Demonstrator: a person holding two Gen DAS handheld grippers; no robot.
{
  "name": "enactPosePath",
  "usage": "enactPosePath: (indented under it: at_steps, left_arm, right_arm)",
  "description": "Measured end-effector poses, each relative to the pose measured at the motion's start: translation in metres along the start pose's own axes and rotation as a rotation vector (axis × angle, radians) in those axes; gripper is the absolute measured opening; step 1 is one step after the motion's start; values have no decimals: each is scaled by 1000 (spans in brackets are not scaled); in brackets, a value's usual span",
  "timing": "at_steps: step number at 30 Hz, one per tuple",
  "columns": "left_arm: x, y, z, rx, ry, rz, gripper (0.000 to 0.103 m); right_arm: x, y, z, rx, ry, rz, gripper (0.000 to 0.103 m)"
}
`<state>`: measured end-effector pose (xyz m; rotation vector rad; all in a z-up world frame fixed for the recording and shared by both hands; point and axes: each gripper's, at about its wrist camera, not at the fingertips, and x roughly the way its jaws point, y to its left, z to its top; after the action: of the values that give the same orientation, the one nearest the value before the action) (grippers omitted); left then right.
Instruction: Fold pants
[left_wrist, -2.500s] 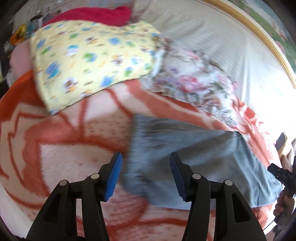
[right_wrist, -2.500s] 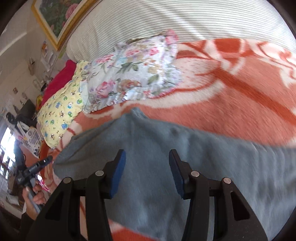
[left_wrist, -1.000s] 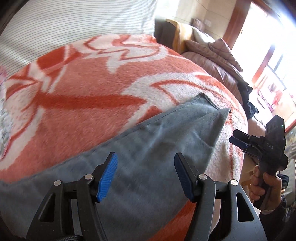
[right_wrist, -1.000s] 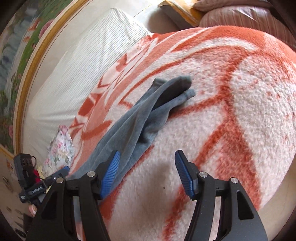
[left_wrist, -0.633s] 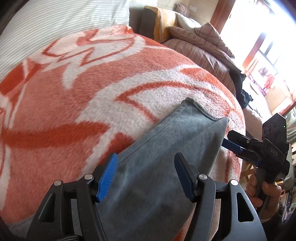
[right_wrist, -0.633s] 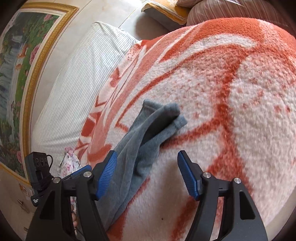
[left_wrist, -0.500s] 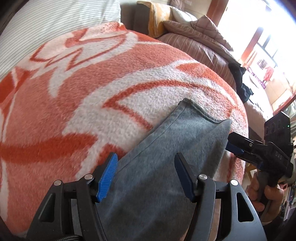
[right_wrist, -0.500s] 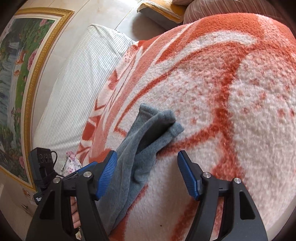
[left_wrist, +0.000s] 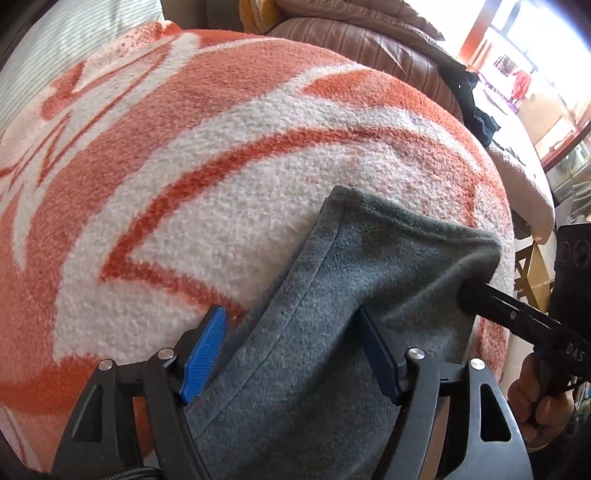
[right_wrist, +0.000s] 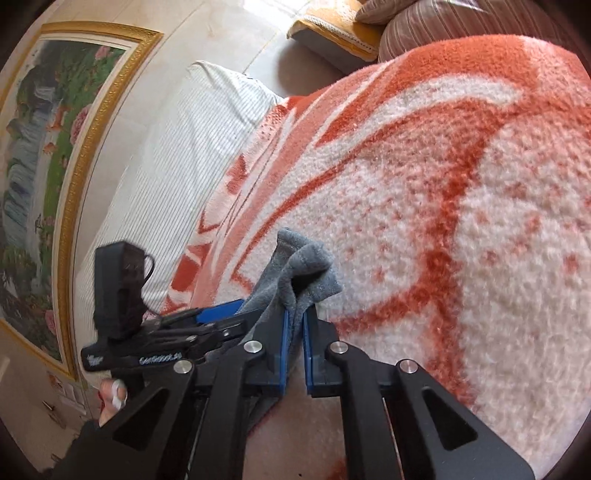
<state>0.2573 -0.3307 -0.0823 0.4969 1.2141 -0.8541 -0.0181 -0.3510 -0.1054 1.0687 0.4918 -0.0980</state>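
Grey fleece pants (left_wrist: 354, 295) lie on an orange and white blanket (left_wrist: 184, 184); their hem end points away from me. My left gripper (left_wrist: 291, 350) is open, its blue pads straddling the left seam edge of the leg. My right gripper (right_wrist: 294, 325) is shut on the pants (right_wrist: 306, 269) at the hem's near corner, with cloth bunched between the pads. In the left wrist view the right gripper (left_wrist: 476, 291) enters from the right and pinches the hem's right corner. The left gripper (right_wrist: 218, 317) shows beside the cloth in the right wrist view.
A striped white headboard cushion (right_wrist: 177, 155) and a gold-framed painting (right_wrist: 55, 147) are at the far left. A brown striped quilt (left_wrist: 369, 48) lies beyond the blanket. The bed edge (left_wrist: 517, 206) drops off just right of the hem.
My right gripper closed on the hem corner of the pants. My left gripper moved closer along the leg toward the hem and stays open.
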Motion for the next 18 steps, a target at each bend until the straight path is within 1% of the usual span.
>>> enactPosePath:
  at_steps: [1, 2, 4, 5, 6, 7, 8, 9, 10, 14, 17, 18]
  left_arm:
    - [4, -2, 4, 14, 7, -6, 82]
    - [7, -5, 6, 26, 9, -3, 83]
    - [11, -14, 10, 67, -2, 8, 80]
    - [12, -19, 12, 91, -7, 14, 77]
    - [11, -22, 11, 109, -15, -1, 61]
    - [7, -24, 11, 117, -23, -34, 45]
    - [5, -25, 11, 114, -28, -34, 40]
    - [2, -24, 11, 111, -37, -38, 27]
    - [-1, -22, 11, 105, -47, -41, 19]
    - [-19, -15, 8, 62, -100, -74, 16]
    - [-44, -15, 2, 59, -156, -80, 16]
    - [-58, -14, -1, 56, -184, -80, 16]
  right_arm:
    - [0, -1, 0, 1, 2, 0, 8]
    - [-1, -2, 0, 1, 2, -4, 8]
    - [-1, -5, 1, 5, 3, -7, 8]
    - [-1, -7, 1, 8, 4, -10, 8]
    - [0, -8, 1, 10, 5, -12, 8]
    - [0, -9, 2, 11, 5, -11, 8]
    - [0, -10, 2, 12, 3, -9, 8]
    - [0, -9, 2, 13, 3, -6, 8]
    - [1, -7, 3, 12, 2, -7, 8]
    - [-4, 7, 7, -6, -4, 16, 8]
    - [-13, 25, 9, -44, -17, 39, 8]
    - [-17, 34, 9, -64, -22, 47, 8]
